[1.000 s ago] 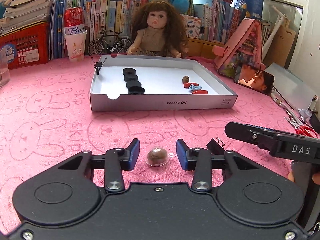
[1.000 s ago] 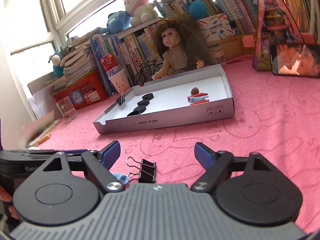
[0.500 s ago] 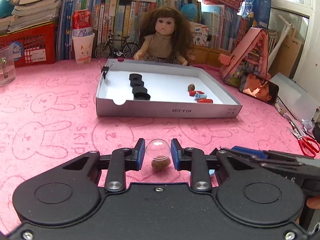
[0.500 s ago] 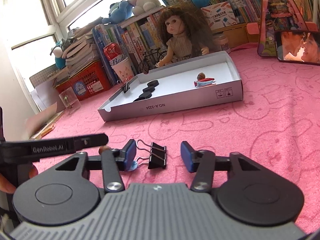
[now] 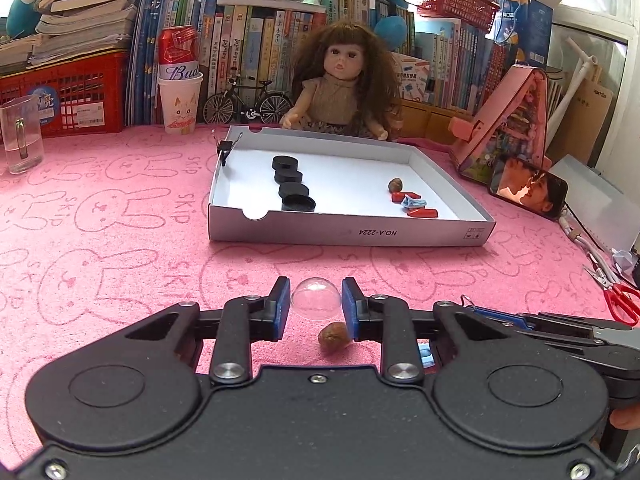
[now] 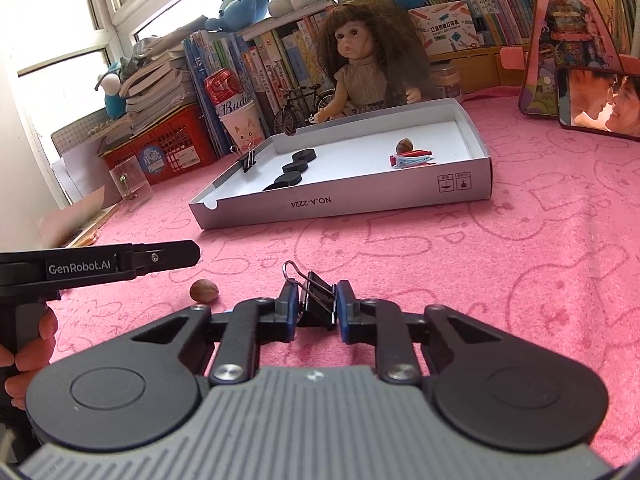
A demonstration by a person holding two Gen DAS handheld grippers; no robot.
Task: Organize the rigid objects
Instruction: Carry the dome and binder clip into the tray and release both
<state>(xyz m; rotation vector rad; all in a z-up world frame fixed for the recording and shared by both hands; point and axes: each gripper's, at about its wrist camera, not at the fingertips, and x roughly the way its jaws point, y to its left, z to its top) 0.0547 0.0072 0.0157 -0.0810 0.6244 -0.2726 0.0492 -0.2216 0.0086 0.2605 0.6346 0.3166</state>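
Clear plastic dome (image 5: 316, 298) sits pinched in the left gripper (image 5: 316, 305) jaws, in front of the white box (image 5: 348, 236). Right gripper (image 6: 317, 306) jaws have just been closing and now pinch the black binder clip (image 6: 317, 305). Next move, I judge: carry both into the box.

The nut (image 5: 334, 335) is lying on the cloth (image 5: 120, 264) before the box (image 5: 348, 233); the doll (image 5: 340, 88) is sitting behind the box.
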